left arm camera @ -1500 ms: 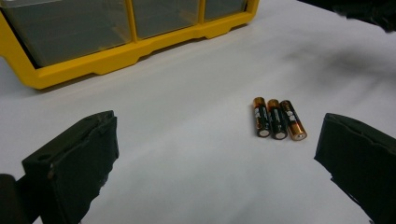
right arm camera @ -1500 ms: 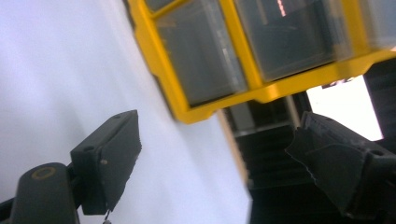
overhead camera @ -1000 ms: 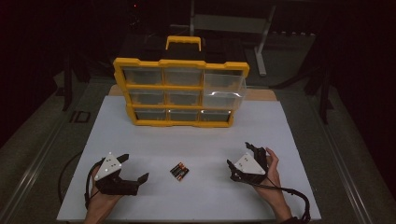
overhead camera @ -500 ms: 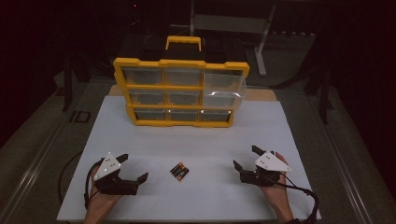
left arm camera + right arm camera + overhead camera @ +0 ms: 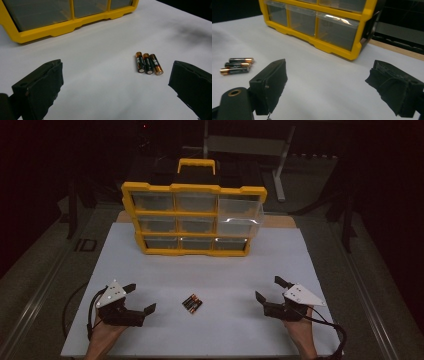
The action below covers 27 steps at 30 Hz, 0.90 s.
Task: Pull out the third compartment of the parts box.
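Station Status: Both Tools Idle, Batteries on Open Bench

The three batteries [image 5: 191,303] lie side by side, touching one another, on the white bench [image 5: 210,270] near its front edge. They sit between the two tools, apart from each.

The left tool [image 5: 140,299] rests low at the front left of the bench, jaws spread wide and holding nothing. In the left gripper view the batteries [image 5: 148,63] lie ahead, closer to the farther-right jaw, with bare bench between them and the jaws.

The right tool [image 5: 268,290] rests at the front right, jaws likewise wide apart and unloaded. In the right gripper view the batteries [image 5: 236,66] lie off to the left of the jaws (outside the gap).

At the rear of the bench stands a yellow organizer [image 5: 194,220] with a carry handle [image 5: 197,166] and rows of clear-fronted drawers. The upper right drawer [image 5: 240,212] projects forward of the frame; the others sit flush. The organizer is well apart from the batteries, and nothing lies between the batteries and either tool
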### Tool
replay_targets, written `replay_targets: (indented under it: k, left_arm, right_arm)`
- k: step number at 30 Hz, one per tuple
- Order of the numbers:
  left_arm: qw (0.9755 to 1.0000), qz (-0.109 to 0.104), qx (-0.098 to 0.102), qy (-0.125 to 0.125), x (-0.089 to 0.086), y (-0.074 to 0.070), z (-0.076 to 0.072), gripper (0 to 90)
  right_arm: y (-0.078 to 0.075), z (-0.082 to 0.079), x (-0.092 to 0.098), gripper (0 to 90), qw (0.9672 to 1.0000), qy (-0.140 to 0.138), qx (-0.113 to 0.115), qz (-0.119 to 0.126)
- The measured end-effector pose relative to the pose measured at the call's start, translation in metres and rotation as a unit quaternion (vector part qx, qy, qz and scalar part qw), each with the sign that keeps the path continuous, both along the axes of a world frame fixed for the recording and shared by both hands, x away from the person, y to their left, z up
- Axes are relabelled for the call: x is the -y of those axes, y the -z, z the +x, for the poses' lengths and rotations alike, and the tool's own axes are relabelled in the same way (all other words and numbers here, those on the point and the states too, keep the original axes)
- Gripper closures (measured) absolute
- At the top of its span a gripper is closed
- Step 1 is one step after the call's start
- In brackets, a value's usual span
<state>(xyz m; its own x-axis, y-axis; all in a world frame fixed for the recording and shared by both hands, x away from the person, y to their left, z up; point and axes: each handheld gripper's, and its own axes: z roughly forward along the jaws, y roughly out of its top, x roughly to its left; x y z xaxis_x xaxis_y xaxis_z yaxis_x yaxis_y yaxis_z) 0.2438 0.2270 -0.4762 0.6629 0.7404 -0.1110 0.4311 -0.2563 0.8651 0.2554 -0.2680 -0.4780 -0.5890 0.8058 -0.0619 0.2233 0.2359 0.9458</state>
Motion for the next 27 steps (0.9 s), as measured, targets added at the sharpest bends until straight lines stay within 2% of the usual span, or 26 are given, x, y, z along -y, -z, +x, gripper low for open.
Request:
replay_targets:
  k: [5, 11, 18, 27]
  left_arm:
    - [0.9997, 0.014, 0.007, 0.019, 0.002, -0.012, 0.004, 0.3]
    - [0.9992, 0.023, 0.01, 0.03, 0.005, -0.02, 0.01, 0.3]
    - [0.999, 0.027, 0.009, 0.034, 0.01, -0.024, 0.019, 0.3]
    - [0.9987, 0.027, 0.005, 0.043, 0.018, -0.03, 0.032, 0.3]
  right_arm:
    - [0.001, 0.002, 0.004, 12.7, 0.9999, 0.009, 0.006, 0.004]
    - [0.0, 0.003, 0.009, 12.8, 0.9997, 0.018, 0.012, 0.015]
    - [0.003, 0.006, 0.01, 12.8, 0.9997, 0.018, 0.009, 0.01]
    - [0.003, 0.006, 0.01, 12.8, 0.9997, 0.015, 0.007, 0.017]
